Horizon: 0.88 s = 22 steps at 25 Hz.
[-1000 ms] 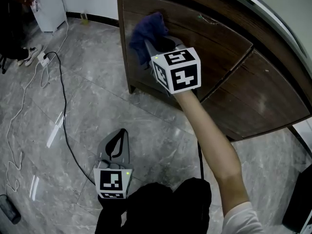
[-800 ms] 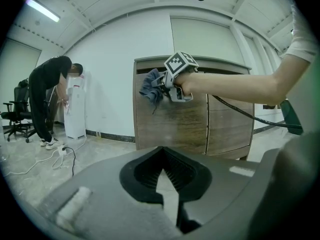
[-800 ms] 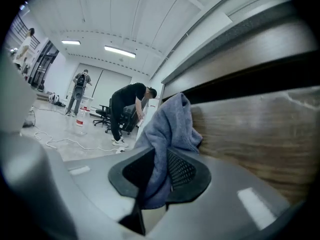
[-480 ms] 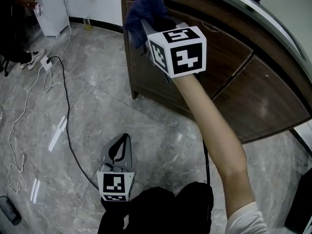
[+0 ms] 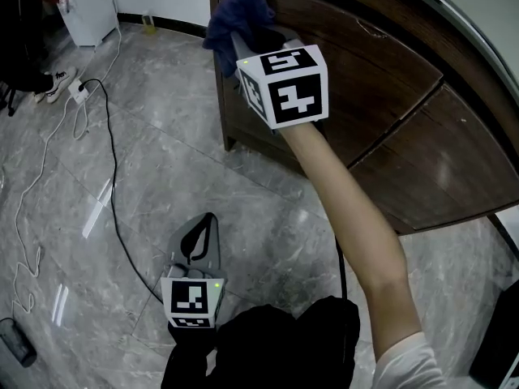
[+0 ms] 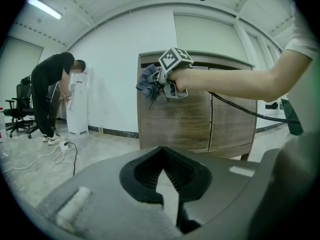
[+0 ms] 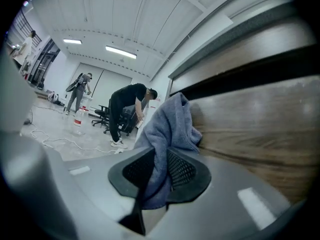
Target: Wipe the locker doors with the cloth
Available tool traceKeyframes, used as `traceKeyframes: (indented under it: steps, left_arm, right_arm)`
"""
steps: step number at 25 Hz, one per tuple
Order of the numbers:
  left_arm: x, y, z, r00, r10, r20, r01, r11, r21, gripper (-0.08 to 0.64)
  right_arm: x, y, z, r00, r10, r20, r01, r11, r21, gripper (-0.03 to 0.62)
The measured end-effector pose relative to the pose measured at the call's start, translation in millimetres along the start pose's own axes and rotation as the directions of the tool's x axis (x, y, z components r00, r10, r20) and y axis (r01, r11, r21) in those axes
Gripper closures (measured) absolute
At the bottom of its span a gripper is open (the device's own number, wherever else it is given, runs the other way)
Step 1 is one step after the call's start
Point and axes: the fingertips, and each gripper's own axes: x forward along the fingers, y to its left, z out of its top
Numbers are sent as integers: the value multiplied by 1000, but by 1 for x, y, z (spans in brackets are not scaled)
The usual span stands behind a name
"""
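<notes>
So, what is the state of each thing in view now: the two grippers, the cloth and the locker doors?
Right gripper: shut on the blue cloth, raised to the left locker door.
Blue cloth: bunched, pinched between the jaws, free part against the wood.
Left gripper: shut, empty, held low over the floor.
Left locker door: closed.
Right locker door: closed.
Black cable: lying loose on the floor.

Grey veined floor (image 5: 162, 160) of glossy tiles. Bears a wooden locker (image 5: 381, 136) at upper right, set on a low dark foot. Carries a white cabinet (image 5: 89, 6) at top left, with a power strip (image 5: 79, 90) and a person's shoe (image 5: 53, 84) near it. Shows a black cable (image 5: 113, 177) curving from the strip toward the lower middle, a white cable (image 5: 32, 189) looping down the left side, and a dark object (image 5: 16, 340) at the bottom left corner.
</notes>
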Motion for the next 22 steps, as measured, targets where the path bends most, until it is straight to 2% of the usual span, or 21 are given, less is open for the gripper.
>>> traceKeyframes:
  steps: [14, 22]
  left_arm:
    - [3, 14, -19, 999, 34, -39, -34, 999, -6, 560]
    - [1, 25, -40, 996, 54, -72, -56, 998, -22, 560]
  right_arm:
    - [40, 47, -152, 982, 57, -180, -44, 996, 76, 514]
    - [50, 76, -228, 954, 107, -281, -74, 990, 124, 514]
